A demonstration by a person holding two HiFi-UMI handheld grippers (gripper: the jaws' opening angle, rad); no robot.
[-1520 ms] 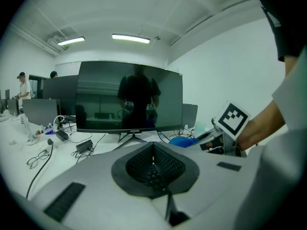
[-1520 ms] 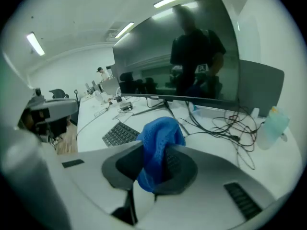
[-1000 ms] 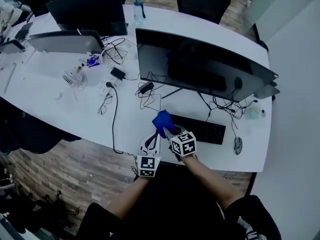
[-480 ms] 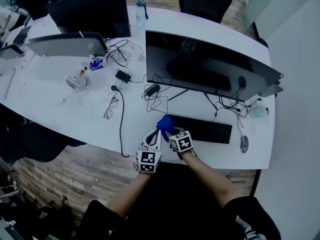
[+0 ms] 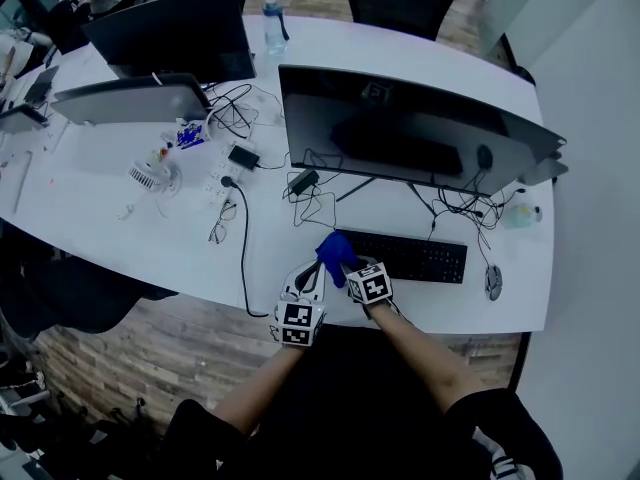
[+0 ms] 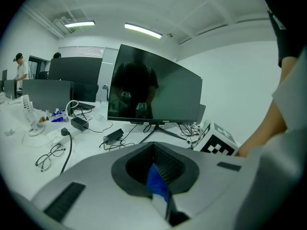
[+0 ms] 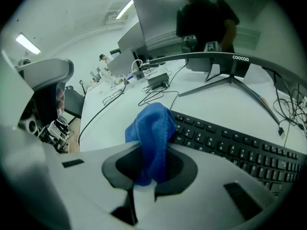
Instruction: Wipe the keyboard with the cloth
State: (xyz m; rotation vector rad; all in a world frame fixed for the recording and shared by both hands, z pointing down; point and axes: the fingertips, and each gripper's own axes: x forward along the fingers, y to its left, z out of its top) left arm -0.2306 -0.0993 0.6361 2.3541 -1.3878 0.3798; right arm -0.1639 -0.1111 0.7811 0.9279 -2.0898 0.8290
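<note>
A black keyboard (image 5: 412,258) (image 7: 230,147) lies on the white desk (image 5: 120,228) in front of a large monitor (image 5: 410,133). A blue cloth (image 5: 337,252) (image 7: 151,128) stands bunched over the keyboard's left end. My right gripper (image 5: 348,268) (image 7: 152,153) is shut on it, and the cloth rises out of the jaws. My left gripper (image 5: 314,271) (image 6: 154,147) sits close beside it on the left, jaws shut. A blue corner of cloth (image 6: 156,182) shows pinched between them. The right gripper's marker cube (image 6: 218,140) shows in the left gripper view.
A mouse (image 5: 493,282) lies right of the keyboard. Tangled cables (image 5: 310,203), a power brick (image 5: 303,181) and glasses (image 5: 222,223) lie to the left. A black cable (image 5: 243,263) runs off the desk's front edge. Farther back are a small fan (image 5: 150,178), a bottle (image 5: 273,23) and other screens (image 5: 170,33).
The head view has shifted a little. Both grippers and the cloth stay together at the keyboard's left end, with hardly any movement relative to it.
</note>
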